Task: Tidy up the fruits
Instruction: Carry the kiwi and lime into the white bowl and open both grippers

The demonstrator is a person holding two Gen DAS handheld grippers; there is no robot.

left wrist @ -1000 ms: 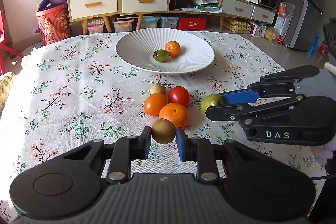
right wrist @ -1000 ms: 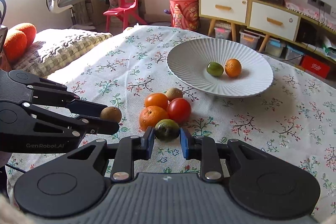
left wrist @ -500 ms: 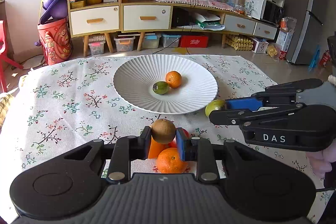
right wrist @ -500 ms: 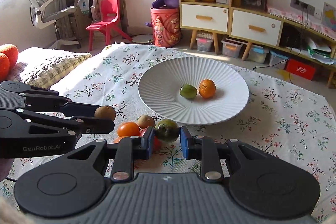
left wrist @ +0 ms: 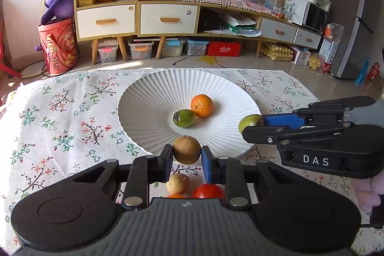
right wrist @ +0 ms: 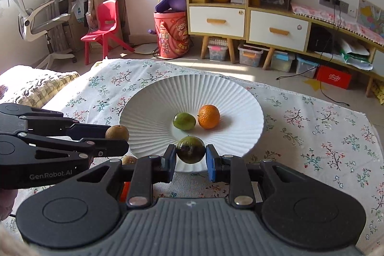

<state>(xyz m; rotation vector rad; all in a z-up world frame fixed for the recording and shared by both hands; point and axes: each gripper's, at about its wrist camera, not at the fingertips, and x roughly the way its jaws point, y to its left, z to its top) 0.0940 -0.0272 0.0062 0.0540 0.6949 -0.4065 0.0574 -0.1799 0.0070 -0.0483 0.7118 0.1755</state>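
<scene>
Left tongs clamped on brown fruit, right tongs clamped on dark green fruit; both at near rim of white plate on bench.

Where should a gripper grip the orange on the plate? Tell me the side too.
Grip the orange across its widest middle, coming from above with the fingers front and back. It is round, and the green fruit touches its left side, blocking a side-to-side pinch on the white plate.
</scene>
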